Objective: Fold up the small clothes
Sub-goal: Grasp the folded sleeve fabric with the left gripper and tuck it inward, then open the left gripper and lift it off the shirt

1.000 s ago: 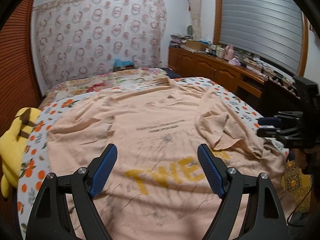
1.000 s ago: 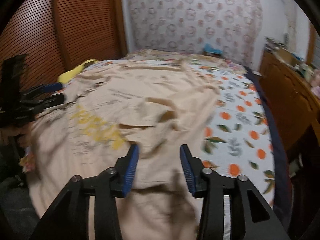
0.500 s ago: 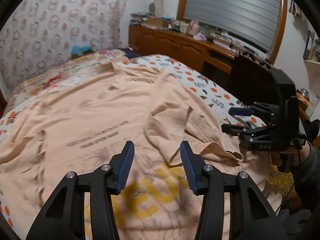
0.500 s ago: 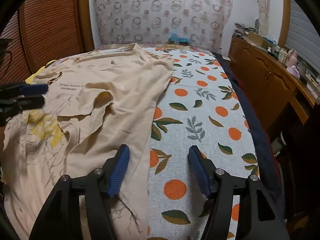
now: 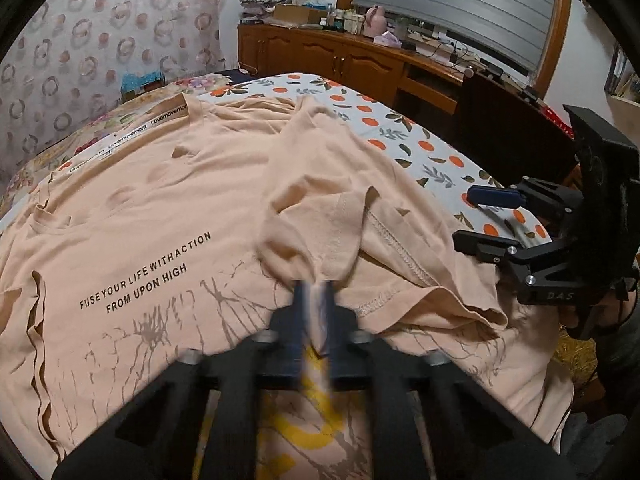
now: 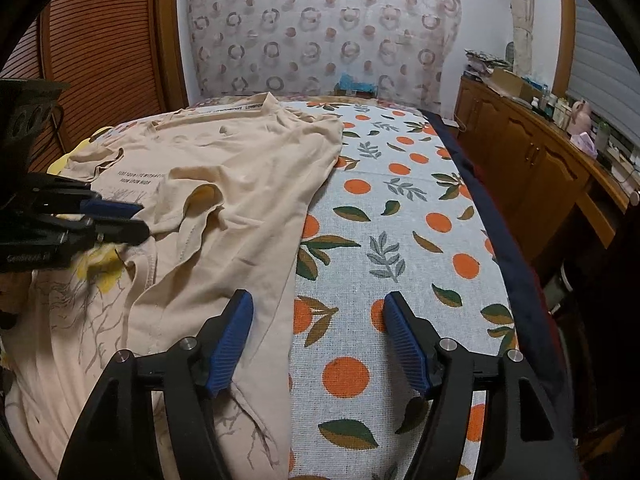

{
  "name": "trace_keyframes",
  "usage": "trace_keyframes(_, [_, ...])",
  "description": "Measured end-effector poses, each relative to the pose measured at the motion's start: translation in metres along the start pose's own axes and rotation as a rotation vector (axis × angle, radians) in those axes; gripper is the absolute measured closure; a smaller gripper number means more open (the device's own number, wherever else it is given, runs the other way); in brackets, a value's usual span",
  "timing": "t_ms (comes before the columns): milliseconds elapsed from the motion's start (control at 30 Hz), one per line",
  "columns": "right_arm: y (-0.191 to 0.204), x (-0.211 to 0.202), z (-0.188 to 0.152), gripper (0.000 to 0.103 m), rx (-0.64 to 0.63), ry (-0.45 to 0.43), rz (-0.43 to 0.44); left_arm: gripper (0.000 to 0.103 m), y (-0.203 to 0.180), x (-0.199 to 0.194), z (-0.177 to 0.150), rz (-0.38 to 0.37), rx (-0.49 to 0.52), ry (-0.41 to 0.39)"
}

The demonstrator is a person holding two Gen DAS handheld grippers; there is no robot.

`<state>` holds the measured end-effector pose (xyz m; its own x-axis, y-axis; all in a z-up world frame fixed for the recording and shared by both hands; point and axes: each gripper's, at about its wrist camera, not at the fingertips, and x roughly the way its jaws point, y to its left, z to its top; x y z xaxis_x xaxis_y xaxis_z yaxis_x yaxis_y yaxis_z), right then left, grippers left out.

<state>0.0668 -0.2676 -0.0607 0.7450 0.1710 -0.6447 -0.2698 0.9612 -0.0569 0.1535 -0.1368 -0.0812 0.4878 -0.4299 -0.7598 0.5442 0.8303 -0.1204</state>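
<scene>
1. A peach T-shirt lies spread print-up on a bed, over a bedsheet patterned with oranges and leaves; its collar points toward the far end.
2. One sleeve is folded in over the chest and bunched.
3. The left gripper, blurred, has just closed its jaws and pinches the near edge of that sleeve.
4. The right gripper has its jaws spread wide after opening; the shirt's side edge and bare sheet lie between its blue pads, with nothing gripped.
5. A wooden cabinet runs along the wall past the bed.
</scene>
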Motion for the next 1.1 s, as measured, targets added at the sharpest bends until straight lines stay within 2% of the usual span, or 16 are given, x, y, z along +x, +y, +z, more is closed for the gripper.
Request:
trace_keyframes(67, [0.000,0.000,0.000,0.033,0.000,0.000,0.000,0.099,0.004,-0.010,0.000,0.019,-0.013,-0.033])
trace_keyframes(200, [0.000,0.000,0.000,0.033,0.001,0.000,0.000,0.099,0.026,-0.042,0.000,0.008,-0.104,-0.117])
trace_keyframes(367, [-0.001,0.000,0.000,0.033,0.000,0.001,0.002,0.099,0.041,-0.051,-0.004,0.078,-0.117,-0.115])
trace_keyframes(433, [0.000,0.000,-0.001,0.032,0.001,0.000,0.001,0.099,0.046,-0.049,-0.007,0.128,-0.131,-0.110])
trace_keyframes(500, [-0.001,0.000,0.000,0.032,0.000,0.000,0.002,0.098,0.049,-0.048,-0.010,0.139,-0.145,-0.105])
trace_keyframes(567, [-0.001,0.000,-0.001,0.032,0.001,0.000,0.002,0.090,0.051,-0.046,-0.012,0.131,-0.160,-0.094])
trace_keyframes(633, [-0.001,0.001,0.000,0.032,0.001,0.002,0.003,0.067,0.048,-0.045,-0.013,0.141,-0.146,-0.097])
trace_keyframes(700, [-0.002,0.000,0.001,0.032,0.002,0.007,0.008,0.056,0.046,-0.049,-0.015,0.146,-0.136,-0.114])
trace_keyframes(767, [-0.002,-0.002,0.003,0.032,-0.002,0.004,0.018,0.039,0.044,-0.054,-0.017,0.145,-0.136,-0.133])
trace_keyframes(800, [0.001,-0.004,0.005,0.033,-0.012,0.000,0.021,0.022,0.044,-0.057,-0.018,0.154,-0.139,-0.143])
trace_keyframes(833, [0.003,-0.006,0.007,0.033,-0.025,-0.008,0.027,0.019,0.044,-0.062,-0.020,0.161,-0.141,-0.159])
trace_keyframes(967, [0.018,-0.017,0.022,0.044,-0.075,-0.040,0.108,0.019,0.046,-0.078,-0.026,0.176,-0.155,-0.195])
trace_keyframes(1100, [0.035,-0.011,0.037,0.056,-0.129,-0.034,0.166,0.019,0.049,-0.097,-0.036,0.212,-0.178,-0.233])
